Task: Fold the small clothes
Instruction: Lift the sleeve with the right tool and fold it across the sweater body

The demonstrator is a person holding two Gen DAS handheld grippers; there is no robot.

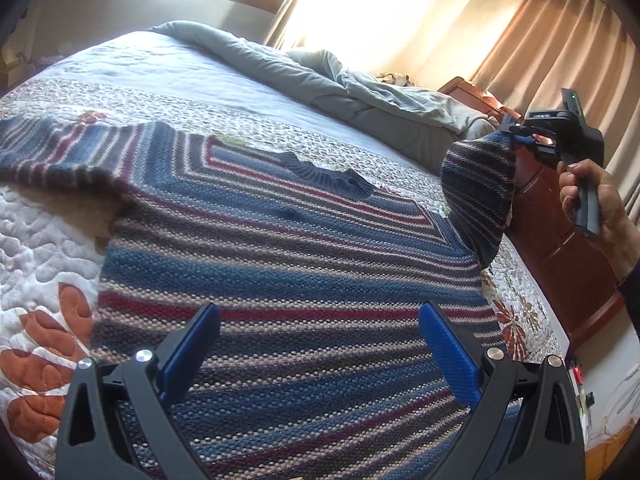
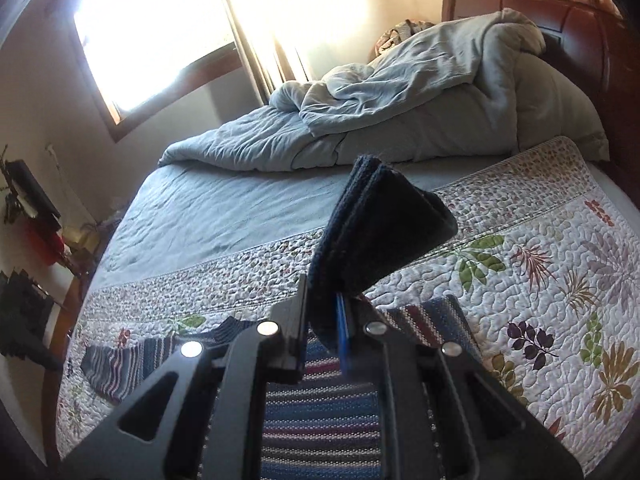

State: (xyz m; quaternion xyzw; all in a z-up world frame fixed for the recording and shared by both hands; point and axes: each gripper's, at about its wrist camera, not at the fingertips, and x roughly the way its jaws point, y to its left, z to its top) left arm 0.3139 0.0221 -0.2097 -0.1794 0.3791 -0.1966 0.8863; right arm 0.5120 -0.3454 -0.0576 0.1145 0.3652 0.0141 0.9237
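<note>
A striped knit sweater (image 1: 280, 264) in blue, red and beige lies spread flat on the quilted bed, neck (image 1: 332, 178) toward the far side. Its left sleeve (image 1: 52, 152) lies out flat. My left gripper (image 1: 320, 320) is open and empty, hovering just above the sweater's lower body. My right gripper (image 2: 324, 304) is shut on the dark blue cuff (image 2: 380, 232) of the right sleeve (image 1: 478, 196) and holds it lifted off the bed. In the left wrist view the right gripper (image 1: 520, 138) is at the right, in a hand. The sweater body (image 2: 320, 412) lies below it.
A white quilt (image 2: 540, 280) with leaf prints covers the bed. A crumpled grey duvet (image 2: 400, 112) is piled by the wooden headboard (image 2: 560, 12). A wooden bed frame (image 1: 560, 248) runs along the right edge. Bright windows and curtains (image 1: 560, 48) stand behind.
</note>
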